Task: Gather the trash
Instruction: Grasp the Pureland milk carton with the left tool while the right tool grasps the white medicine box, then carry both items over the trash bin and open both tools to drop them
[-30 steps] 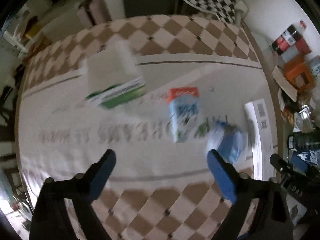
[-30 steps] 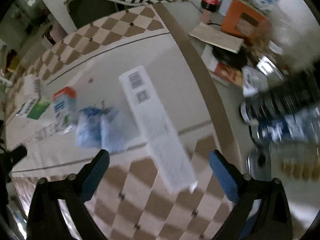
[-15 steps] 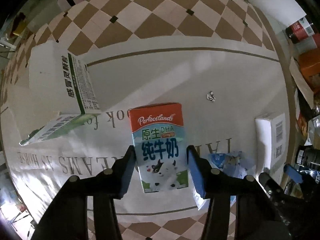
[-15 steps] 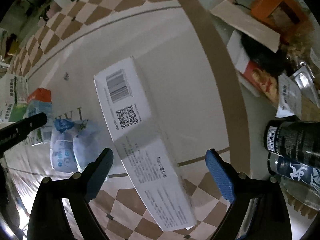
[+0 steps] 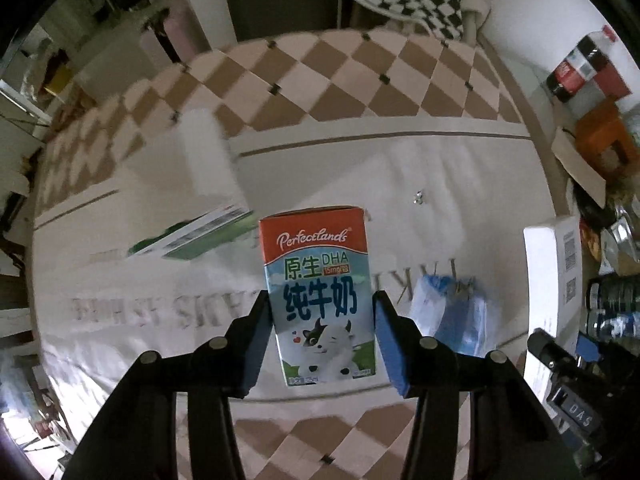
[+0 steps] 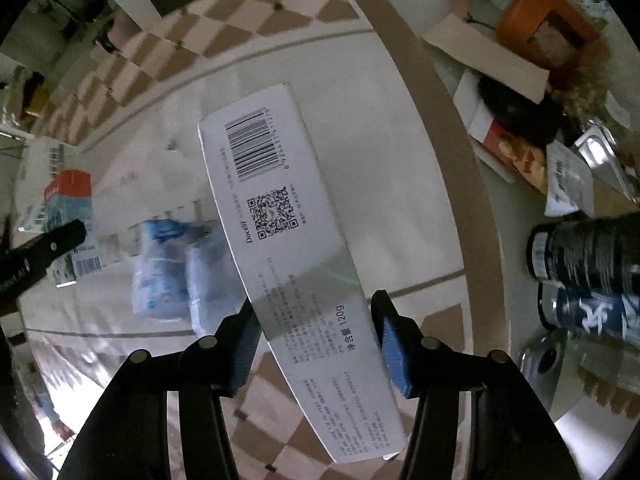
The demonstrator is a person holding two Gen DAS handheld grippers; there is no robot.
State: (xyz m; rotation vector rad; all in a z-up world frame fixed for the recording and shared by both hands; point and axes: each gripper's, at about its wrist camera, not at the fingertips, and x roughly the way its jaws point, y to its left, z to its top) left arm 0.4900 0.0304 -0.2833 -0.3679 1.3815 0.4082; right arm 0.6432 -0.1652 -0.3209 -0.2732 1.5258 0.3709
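Left wrist view is showing the left gripper (image 5: 320, 336) closing its blue pads on both sides of the milk carton (image 5: 318, 292), which is standing upright between them, above the tablecloth (image 5: 360, 168). The right gripper (image 6: 314, 340) is squeezing the long white box (image 6: 288, 216); its far pad seems touching, but this is hard to judge. Beside it, the blue wrapper (image 6: 176, 272) is lying on the cloth. To carry both well, the person should be keeping pressure firm but gentle, because cartons crush easily.
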